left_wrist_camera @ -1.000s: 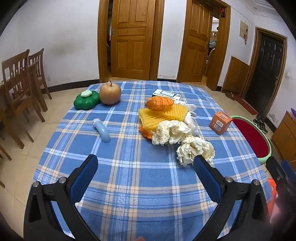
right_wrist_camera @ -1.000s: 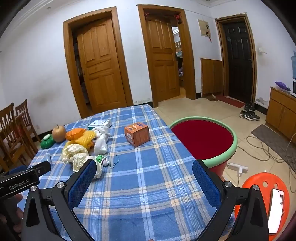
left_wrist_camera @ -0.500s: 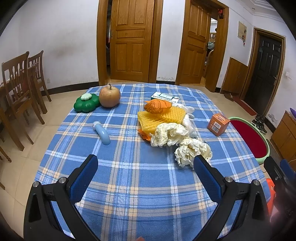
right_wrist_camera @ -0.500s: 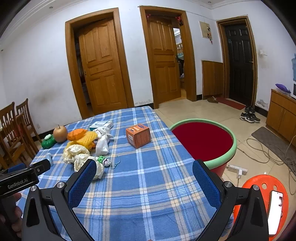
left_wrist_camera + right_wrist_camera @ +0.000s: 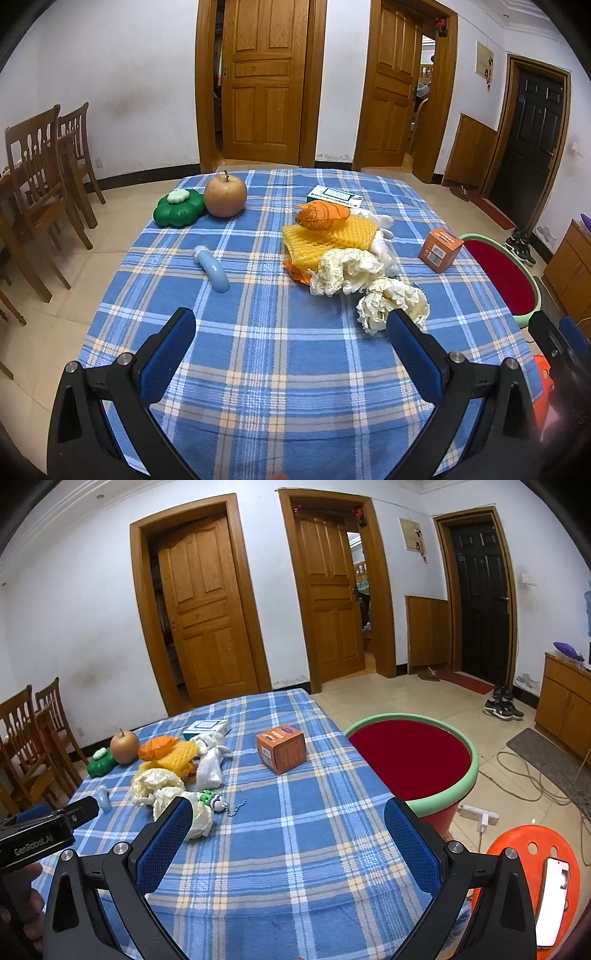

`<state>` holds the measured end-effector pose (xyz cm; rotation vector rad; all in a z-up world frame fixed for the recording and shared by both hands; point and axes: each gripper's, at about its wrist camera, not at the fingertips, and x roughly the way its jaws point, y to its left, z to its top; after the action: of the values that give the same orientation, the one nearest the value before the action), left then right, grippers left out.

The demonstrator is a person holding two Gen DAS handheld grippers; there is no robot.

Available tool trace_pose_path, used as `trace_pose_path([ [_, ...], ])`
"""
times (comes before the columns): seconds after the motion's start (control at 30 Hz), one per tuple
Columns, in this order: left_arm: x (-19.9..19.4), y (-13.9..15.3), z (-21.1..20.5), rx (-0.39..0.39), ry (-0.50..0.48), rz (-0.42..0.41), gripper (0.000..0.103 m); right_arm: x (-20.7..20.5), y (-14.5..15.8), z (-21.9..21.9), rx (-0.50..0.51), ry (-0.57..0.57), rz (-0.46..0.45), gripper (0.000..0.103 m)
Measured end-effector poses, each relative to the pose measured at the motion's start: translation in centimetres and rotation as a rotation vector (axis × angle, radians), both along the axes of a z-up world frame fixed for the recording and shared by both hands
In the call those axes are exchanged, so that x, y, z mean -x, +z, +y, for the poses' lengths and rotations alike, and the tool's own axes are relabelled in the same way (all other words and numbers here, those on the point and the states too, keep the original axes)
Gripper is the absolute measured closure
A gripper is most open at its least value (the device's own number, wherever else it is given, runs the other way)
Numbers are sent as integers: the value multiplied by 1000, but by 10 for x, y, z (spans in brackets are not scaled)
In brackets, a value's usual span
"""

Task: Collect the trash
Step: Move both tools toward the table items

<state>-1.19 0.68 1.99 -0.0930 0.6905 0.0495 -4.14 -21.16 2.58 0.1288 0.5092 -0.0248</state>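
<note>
Blue plaid cloth covers your tabletop, and the trash sits on its middle: two crumpled paper wads, touching each other, just in front of yellow foam netting and an orange wrapper. An orange box stands apart, nearer the red bin beside the tabletop. Your left tool is spread wide and holds nothing, its right finger just beside the nearer wad. Your right tool is likewise released.
</note>
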Motion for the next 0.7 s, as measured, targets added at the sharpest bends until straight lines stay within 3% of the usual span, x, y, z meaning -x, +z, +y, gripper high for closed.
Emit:
trace_pose_path([
  [0.7,-20,1,32,-9,1,24,2,-22,4,21,30,-51,70,0],
])
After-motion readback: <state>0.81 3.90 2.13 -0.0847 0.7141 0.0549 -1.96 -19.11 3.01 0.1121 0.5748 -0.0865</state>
